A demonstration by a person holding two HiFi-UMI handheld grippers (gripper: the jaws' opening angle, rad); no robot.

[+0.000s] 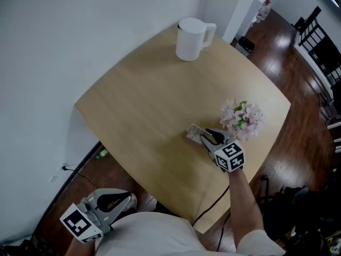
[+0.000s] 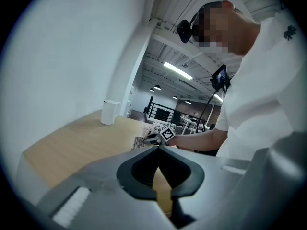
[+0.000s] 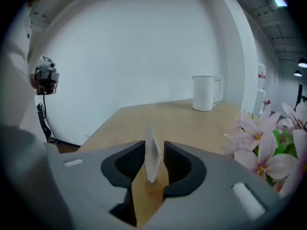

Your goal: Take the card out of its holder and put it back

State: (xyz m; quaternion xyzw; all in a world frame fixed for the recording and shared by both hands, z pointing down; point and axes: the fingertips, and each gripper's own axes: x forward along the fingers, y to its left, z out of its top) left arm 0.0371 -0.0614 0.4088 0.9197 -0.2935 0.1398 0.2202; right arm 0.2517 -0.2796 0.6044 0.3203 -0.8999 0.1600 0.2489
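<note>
A white card [image 3: 152,156] stands upright in a small wooden holder [image 3: 154,189], edge-on between the jaws of my right gripper [image 3: 154,147]. The jaws stand on either side of the card, and I see no pad pressing on it. From the head view the card [image 1: 193,133] sits near the table's right side, with the right gripper [image 1: 206,136] reaching it from the front. My left gripper [image 1: 128,199] hangs low beside the person's body, off the table's front-left edge. Its tips [image 2: 157,150] meet, with nothing between them.
A bunch of pale pink flowers [image 1: 242,119] stands close to the right of the card, beside the right jaw [image 3: 268,147]. A white jug [image 1: 193,38] sits at the table's far edge. The light wooden table [image 1: 144,105] stands against a white wall. A black cable [image 1: 209,209] hangs off its front edge.
</note>
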